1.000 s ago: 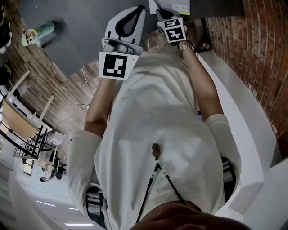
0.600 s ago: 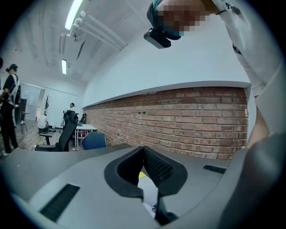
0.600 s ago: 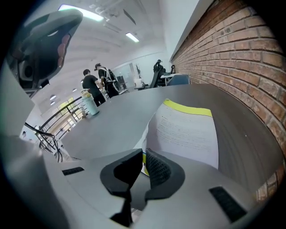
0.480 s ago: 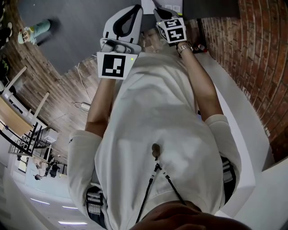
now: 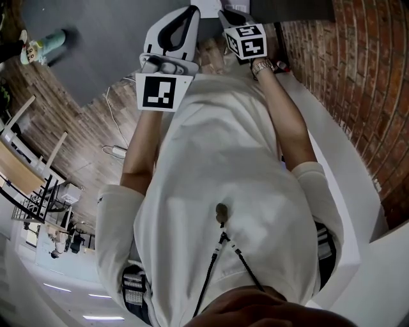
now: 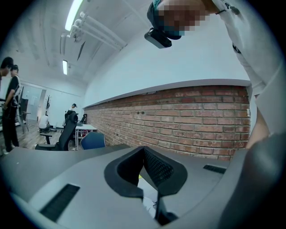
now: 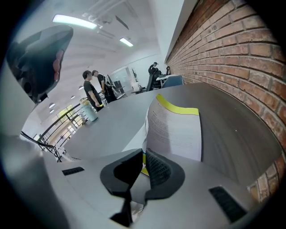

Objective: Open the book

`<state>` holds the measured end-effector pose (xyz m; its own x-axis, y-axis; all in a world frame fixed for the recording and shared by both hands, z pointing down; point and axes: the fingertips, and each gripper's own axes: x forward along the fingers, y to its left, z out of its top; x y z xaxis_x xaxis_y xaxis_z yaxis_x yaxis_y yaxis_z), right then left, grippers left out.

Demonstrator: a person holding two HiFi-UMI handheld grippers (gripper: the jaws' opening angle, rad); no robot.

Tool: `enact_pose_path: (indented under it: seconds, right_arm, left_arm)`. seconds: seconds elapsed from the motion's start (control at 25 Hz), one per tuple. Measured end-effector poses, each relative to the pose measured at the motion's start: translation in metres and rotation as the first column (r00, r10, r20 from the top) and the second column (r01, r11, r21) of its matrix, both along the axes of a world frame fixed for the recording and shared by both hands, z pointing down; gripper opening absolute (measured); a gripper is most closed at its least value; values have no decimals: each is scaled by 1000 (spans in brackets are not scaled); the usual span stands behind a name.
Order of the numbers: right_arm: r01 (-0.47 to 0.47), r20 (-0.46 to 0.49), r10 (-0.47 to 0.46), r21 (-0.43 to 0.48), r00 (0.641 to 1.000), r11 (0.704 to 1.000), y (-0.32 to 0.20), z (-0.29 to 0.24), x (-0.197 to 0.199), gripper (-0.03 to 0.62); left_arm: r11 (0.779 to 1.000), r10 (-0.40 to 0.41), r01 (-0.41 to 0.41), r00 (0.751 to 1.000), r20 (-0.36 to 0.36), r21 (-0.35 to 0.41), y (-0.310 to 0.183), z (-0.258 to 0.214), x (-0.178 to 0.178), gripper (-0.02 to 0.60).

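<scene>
The book (image 7: pixel 176 132) lies open on the grey table (image 7: pixel 103 129) in the right gripper view, with one printed white page with a yellow-green band standing up. My right gripper (image 7: pixel 143 157) is shut on the lower edge of that raised page, and a yellow strip shows between its pads. My left gripper (image 6: pixel 144 151) points level at a brick wall with its jaws together; white paper shows through the gap behind the pads. In the head view the left gripper (image 5: pixel 189 13) and the right marker cube (image 5: pixel 246 39) sit at the top, beyond the person's white shirt.
A brick wall (image 7: pixel 232 49) runs along the table's right side. A pale green bottle (image 7: pixel 90 115) stands far off on the table, and it also shows as a bottle (image 5: pixel 45 45) in the head view. Two people (image 7: pixel 91 91) stand in the background by a railing, with office chairs beyond.
Both grippers have drifted slightly toward the top of the head view, and the book has slid further off its top edge. Their jaws look unchanged.
</scene>
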<state>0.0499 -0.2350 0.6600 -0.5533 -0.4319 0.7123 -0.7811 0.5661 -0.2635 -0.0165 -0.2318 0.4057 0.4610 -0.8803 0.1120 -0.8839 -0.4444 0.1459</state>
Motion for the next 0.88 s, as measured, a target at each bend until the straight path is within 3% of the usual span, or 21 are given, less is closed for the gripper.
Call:
enact_pose_path:
  seconds: [0.88]
  right_arm:
    - [-115, 42, 117, -42, 992, 992, -8, -3, 80, 48]
  left_arm:
    - [1000, 25, -25, 1000, -12, 5, -1, 1, 60, 23]
